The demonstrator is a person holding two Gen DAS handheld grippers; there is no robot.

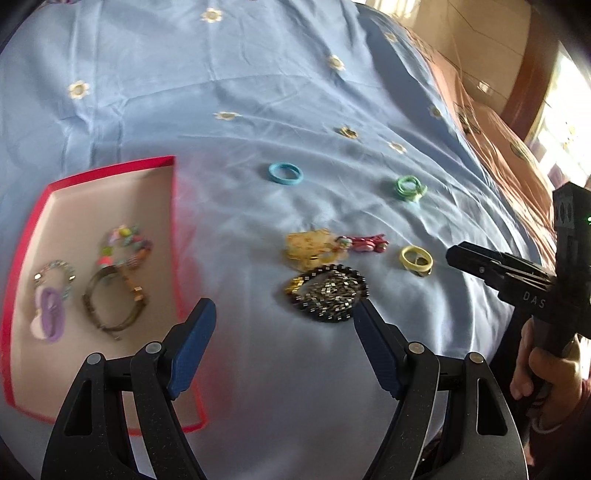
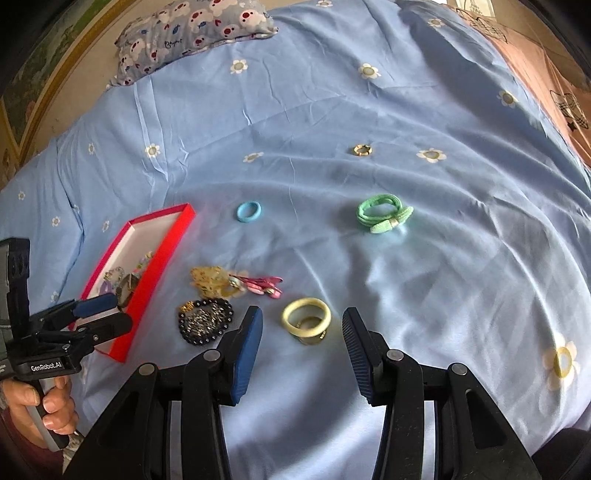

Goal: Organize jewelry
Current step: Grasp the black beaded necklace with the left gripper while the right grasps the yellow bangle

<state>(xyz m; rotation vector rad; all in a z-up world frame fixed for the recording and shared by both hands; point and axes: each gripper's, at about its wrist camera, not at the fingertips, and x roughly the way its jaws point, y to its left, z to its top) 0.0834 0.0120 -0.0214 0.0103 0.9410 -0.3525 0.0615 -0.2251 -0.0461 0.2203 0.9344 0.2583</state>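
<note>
- Blue bedsheet (image 2: 369, 110) with white daisy prints covers the bed you work on; a patterned pillow (image 2: 192, 29) lies at 11 o'clock in the right wrist view.
- Your left gripper (image 1: 284, 310) hangs with its jaws wide apart and nothing between the blue pads; its right fingertip sits just beside the black beaded bracelet (image 1: 327, 295).
- Your right gripper (image 2: 303, 321) stands half open, empty, its pads either side of the yellow hair tie (image 2: 306, 317) without touching it.
- At 9 o'clock in the left wrist view lies the red tray (image 1: 110, 168), holding a multicoloured bead bracelet (image 1: 125, 245), a bronze bangle (image 1: 110, 302), a small beaded bracelet (image 1: 57, 273) and a purple hair tie (image 1: 51, 317).
- Loose on the sheet above the black bracelet: a pale yellow ornament (image 1: 314, 247) touching a pink hair clip (image 1: 365, 243).
- Further up, well apart, lie a blue hair tie (image 1: 285, 172) and a green hair tie (image 1: 410, 187); a small gold ring (image 2: 361, 150) lies at 12 o'clock.
- Your hand (image 1: 535, 373) grips the right gripper's handle at 3 o'clock.
</note>
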